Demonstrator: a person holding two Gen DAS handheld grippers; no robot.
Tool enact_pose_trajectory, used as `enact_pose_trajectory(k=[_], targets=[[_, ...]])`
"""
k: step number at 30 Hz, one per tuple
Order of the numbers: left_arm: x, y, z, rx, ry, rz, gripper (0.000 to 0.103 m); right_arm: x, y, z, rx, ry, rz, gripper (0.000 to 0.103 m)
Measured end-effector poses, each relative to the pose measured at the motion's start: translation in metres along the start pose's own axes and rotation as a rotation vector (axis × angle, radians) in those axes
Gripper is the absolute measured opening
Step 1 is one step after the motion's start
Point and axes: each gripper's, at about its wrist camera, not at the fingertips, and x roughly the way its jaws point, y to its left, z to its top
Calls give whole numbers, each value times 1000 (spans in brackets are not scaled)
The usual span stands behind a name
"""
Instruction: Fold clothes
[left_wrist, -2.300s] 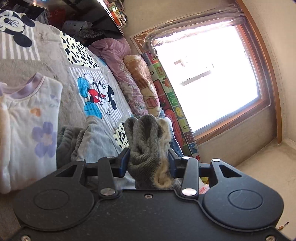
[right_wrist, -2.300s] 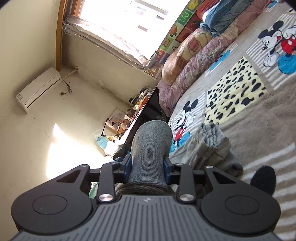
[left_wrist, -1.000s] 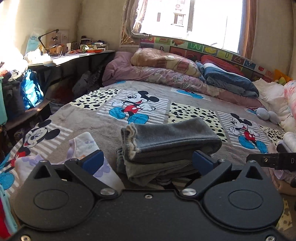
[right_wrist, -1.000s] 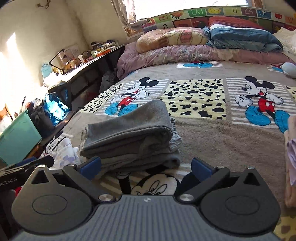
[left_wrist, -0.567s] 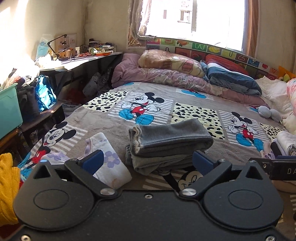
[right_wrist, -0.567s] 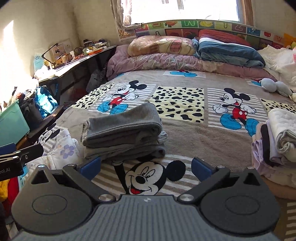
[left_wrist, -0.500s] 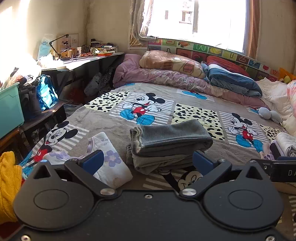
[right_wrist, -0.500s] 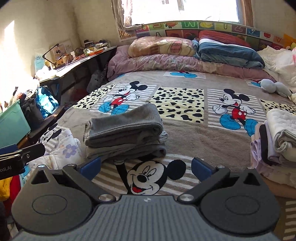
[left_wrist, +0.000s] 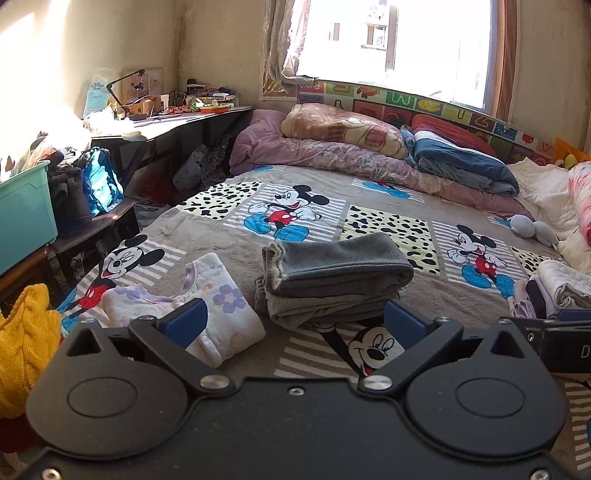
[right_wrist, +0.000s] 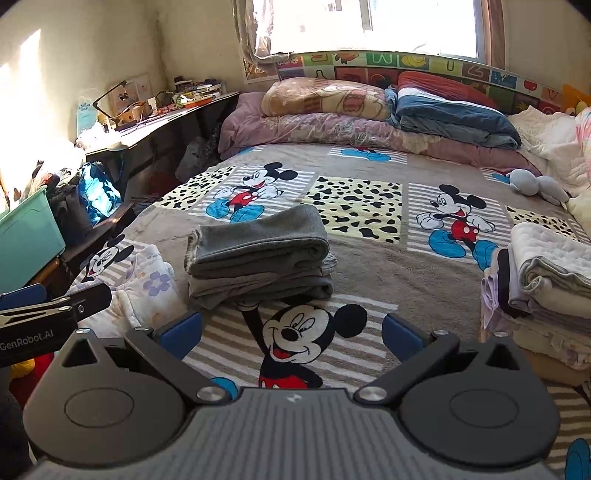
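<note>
- Left wrist view: left gripper (left_wrist: 293, 325) released, jaws spread, empty. Folded grey garment (left_wrist: 332, 273) lies mid-bed on the Mickey Mouse blanket (left_wrist: 388, 206), floral top (left_wrist: 207, 302) beside it toward the bed's left edge.
- Right wrist view: right gripper (right_wrist: 291, 332) released, empty. Grey garment (right_wrist: 258, 254) ahead; stack of folded clothes (right_wrist: 546, 291) at the bed's right edge.

Folded trousers (left_wrist: 332, 275) lie on bed (left_wrist: 369, 206), right of pyjama top (left_wrist: 207, 310).
</note>
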Motion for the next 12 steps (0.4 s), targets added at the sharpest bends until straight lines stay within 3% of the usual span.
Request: enact_pose_trajectory(k=[12], targets=[[-31, -5, -10, 6, 11, -33, 103, -32, 7, -16, 7, -10, -7, 103]])
